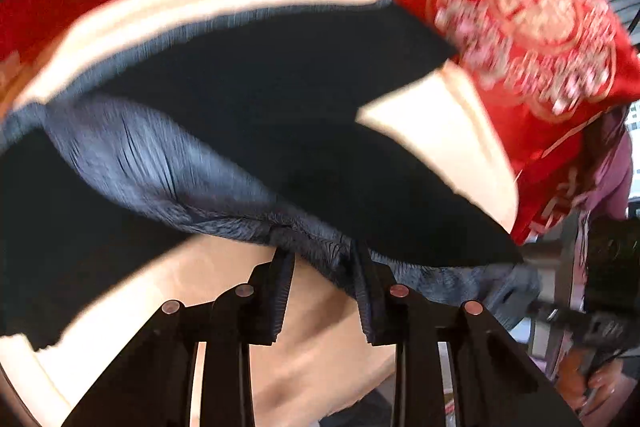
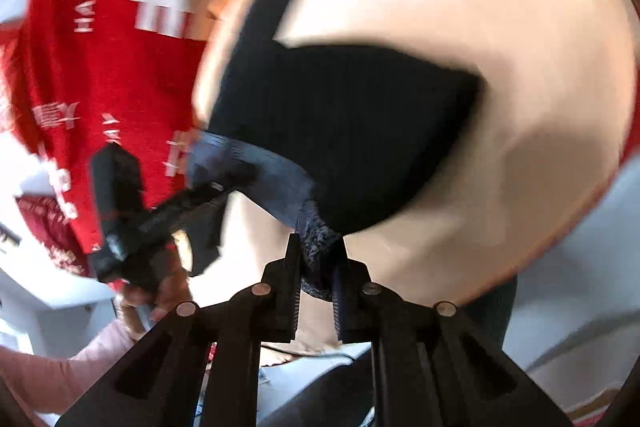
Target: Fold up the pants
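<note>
Dark navy pants [image 1: 256,95] with a ribbed grey-blue waistband [image 1: 132,155] lie on a cream sheet [image 1: 440,131]. My left gripper [image 1: 320,255] is shut on the waistband edge, cloth bunched between its fingers. In the right wrist view the pants [image 2: 344,123] hang from my right gripper [image 2: 318,259], which is shut on a bunched bit of the waistband. The left gripper [image 2: 224,187] also shows there at the left, holding the same band. The right gripper shows at the right edge of the left wrist view [image 1: 516,291]. Both views are blurred by motion.
A red cushion with a gold and pink pattern [image 1: 520,15] sits at the back right. A red blanket with white lettering [image 2: 100,39] lies to the left of the cream sheet [image 2: 500,39]. A hand in a pink sleeve [image 2: 72,359] holds the left gripper.
</note>
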